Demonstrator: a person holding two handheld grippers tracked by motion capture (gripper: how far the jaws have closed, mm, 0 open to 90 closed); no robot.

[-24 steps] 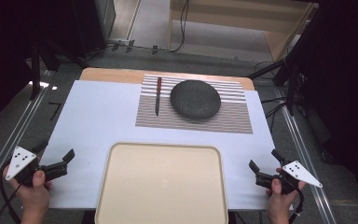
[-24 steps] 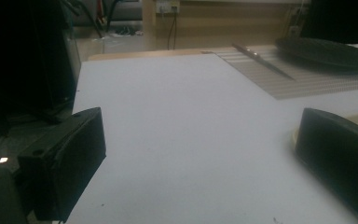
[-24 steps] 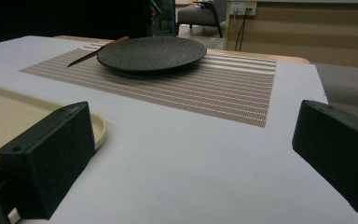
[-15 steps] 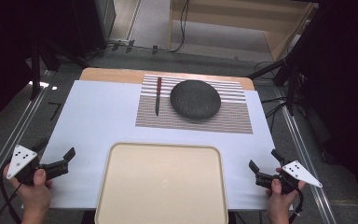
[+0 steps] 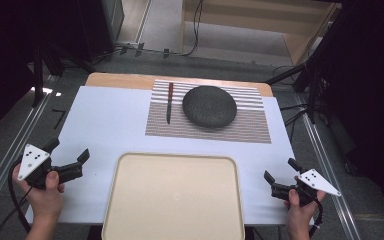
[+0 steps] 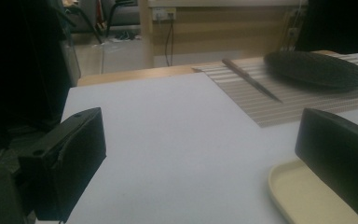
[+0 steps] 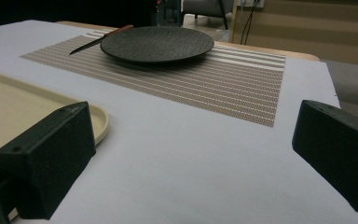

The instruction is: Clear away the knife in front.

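Left hand-held gripper (image 5: 67,162): jaws spread wide, nothing between them, held low at the near left edge of the bench (image 5: 105,125). Right hand-held gripper (image 5: 280,177): likewise wide open and empty, low at the near right edge.

Between the two, close alongside each: cream tray (image 5: 172,200), bare, rim just inward of the left jaws in the left gripper view (image 6: 298,196) and just left of the right jaws in the right gripper view (image 7: 37,107).

Ahead of both, well apart: striped placemat (image 5: 240,127) lying flat on the white bench cover. On it, dark round plate (image 5: 210,106), sitting level, forward and inward of the right hand-held gripper. Beside the plate, toward the left hand-held gripper's side: knife (image 5: 169,102), wooden handle pointing away, blade tip toward the tray, apart from the plate's rim though near.

Step judged in hand: reach toward plate and knife, likely for transfer to the tray.

Handling advice: for the knife, approach from the left, jaws across the handle rather than the blade, low and level, since little height to grip. For the plate, pinch the near rim edge-on, lift without tilting. Keep trailing cables off the tray's rim.
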